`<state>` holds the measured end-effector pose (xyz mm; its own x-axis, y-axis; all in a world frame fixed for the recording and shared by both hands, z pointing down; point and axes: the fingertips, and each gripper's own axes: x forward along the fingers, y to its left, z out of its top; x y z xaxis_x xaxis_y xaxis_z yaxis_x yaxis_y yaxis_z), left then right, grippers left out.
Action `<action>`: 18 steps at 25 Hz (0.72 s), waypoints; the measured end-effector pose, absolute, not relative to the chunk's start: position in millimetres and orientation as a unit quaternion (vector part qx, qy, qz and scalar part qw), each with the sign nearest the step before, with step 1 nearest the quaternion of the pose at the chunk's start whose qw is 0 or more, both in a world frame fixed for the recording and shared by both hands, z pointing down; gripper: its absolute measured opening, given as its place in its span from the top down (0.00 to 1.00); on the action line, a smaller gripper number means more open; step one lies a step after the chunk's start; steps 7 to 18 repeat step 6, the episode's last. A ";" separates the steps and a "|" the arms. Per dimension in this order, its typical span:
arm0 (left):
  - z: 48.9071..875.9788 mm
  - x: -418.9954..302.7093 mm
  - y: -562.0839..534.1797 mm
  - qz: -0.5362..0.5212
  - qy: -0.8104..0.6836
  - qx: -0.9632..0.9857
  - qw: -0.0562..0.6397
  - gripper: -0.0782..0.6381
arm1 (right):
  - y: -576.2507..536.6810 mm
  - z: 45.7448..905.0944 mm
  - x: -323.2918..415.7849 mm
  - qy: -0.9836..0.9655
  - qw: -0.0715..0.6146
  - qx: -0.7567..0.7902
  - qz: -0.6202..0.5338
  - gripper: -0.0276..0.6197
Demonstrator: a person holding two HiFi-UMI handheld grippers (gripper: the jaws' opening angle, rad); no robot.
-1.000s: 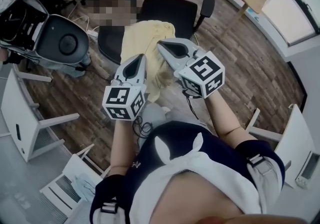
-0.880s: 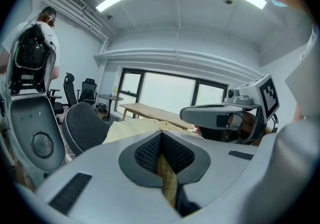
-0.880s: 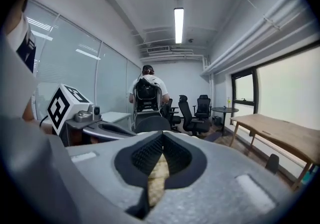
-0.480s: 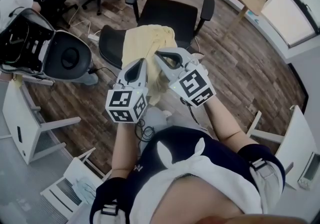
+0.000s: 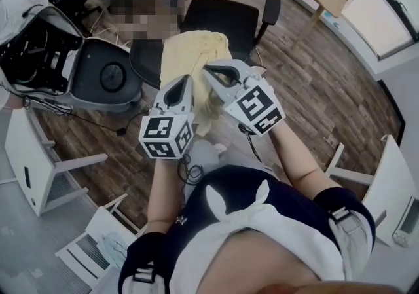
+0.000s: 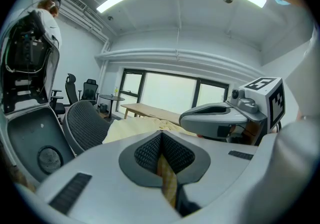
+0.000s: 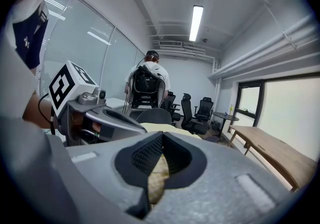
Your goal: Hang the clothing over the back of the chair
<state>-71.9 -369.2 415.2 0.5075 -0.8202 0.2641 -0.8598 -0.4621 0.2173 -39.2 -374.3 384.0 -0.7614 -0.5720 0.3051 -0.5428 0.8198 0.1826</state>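
— While both grippers pinch it, where does the yellow garment (image 5: pixel 190 50) lie?
— Across the chair back (image 5: pixel 141 60). The left gripper (image 5: pixel 182 82) and right gripper (image 5: pixel 211 70) are each closed on a fold. The cloth looks soft, light and limp, so it is best held by its edge. It may slide off.

Head cam: above the person (image 5: pixel 249 220), aimed steeply down on left gripper (image 5: pixel 185 82), right gripper (image 5: pixel 209 69), pale yellow cloth garment (image 5: pixel 186 54) and black mesh office chair (image 5: pixel 222 18). Gripper cams: each sits right behind its fingers (image 6: pixel 90 168), near level; left faces the windows (image 6: pixel 165 93), right looks down the room. All three share garment and chair. Each gripper cam catches the other gripper.
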 end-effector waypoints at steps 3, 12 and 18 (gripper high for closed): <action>409.1 -87.4 -357.6 0.055 -0.491 0.854 0.163 0.88 | -362.9 378.6 -54.4 -0.937 0.179 0.297 -0.041 0.96; 405.3 -97.4 -351.9 0.050 -0.490 0.855 0.164 0.88 | -357.2 375.1 -64.4 -0.936 0.182 0.297 -0.043 0.96; 405.3 -97.4 -351.9 0.050 -0.490 0.855 0.164 0.88 | -357.2 375.1 -64.4 -0.936 0.182 0.297 -0.043 0.96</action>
